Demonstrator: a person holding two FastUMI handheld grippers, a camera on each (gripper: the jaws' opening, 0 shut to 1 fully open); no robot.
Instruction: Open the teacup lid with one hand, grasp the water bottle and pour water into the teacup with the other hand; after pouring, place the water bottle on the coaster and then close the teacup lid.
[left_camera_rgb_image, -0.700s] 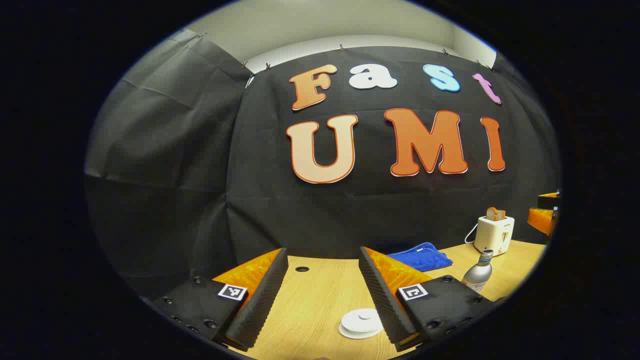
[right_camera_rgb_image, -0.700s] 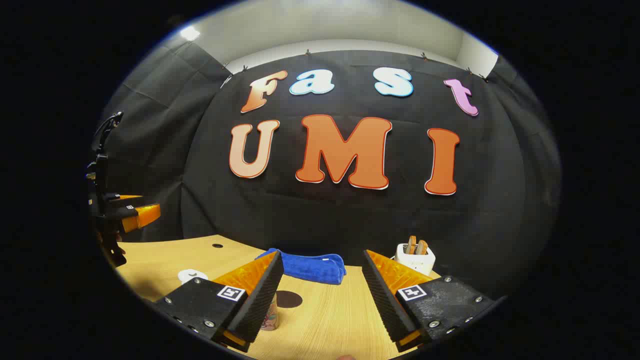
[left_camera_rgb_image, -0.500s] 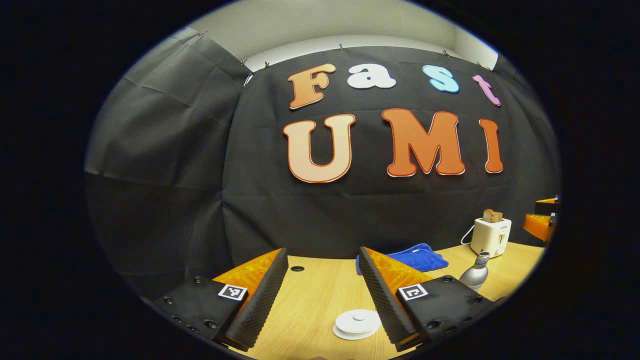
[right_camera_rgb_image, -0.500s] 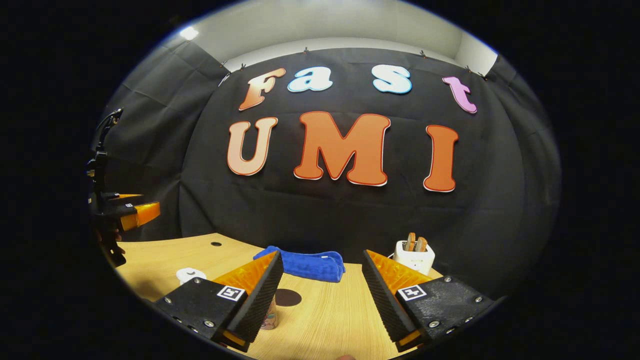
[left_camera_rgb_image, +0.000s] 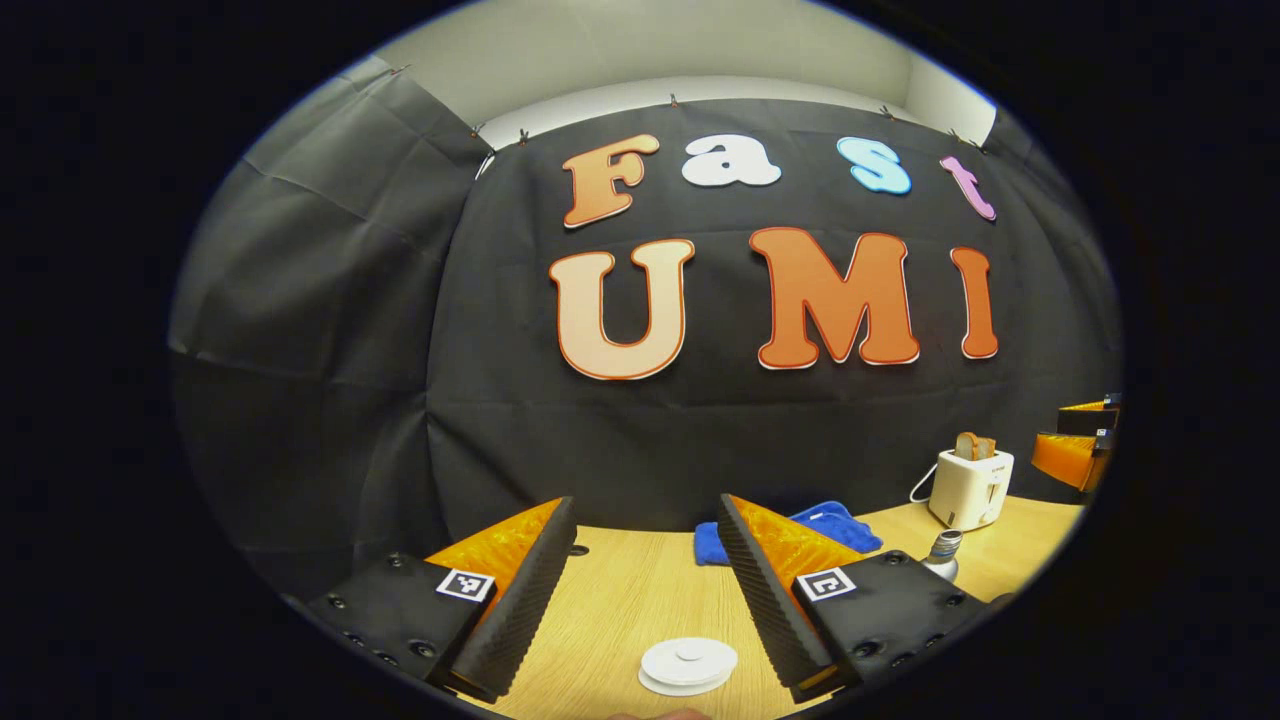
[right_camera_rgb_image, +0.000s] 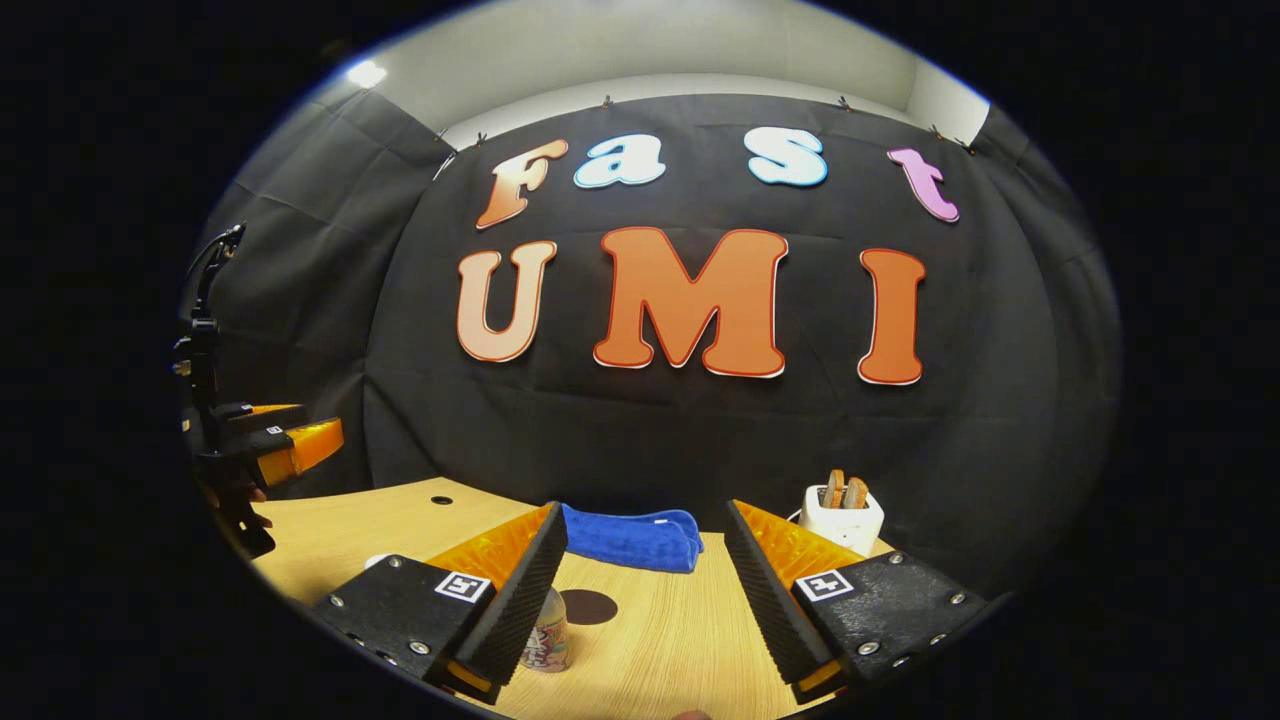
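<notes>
Left hand-held gripper (left_camera_rgb_image: 645, 600) spread wide over pale wood-grain counter (left_camera_rgb_image: 620, 590), gripping nothing; round white teacup lid (left_camera_rgb_image: 688, 664) with small centre knob low between ridged fingers (left_camera_rgb_image: 520, 600), near front edge. Metallic water bottle (left_camera_rgb_image: 941, 553) cap peeking past right finger, toward right side. Right hand-held gripper (right_camera_rgb_image: 645, 600) likewise wide apart, empty; bottle's printed body (right_camera_rgb_image: 546, 640) just beside its left finger, dark round coaster (right_camera_rgb_image: 588, 606) flat behind it. Blue plush towel (right_camera_rgb_image: 630, 535) and white toaster (right_camera_rgb_image: 843, 515) along back edge. Bare wood ahead.
</notes>
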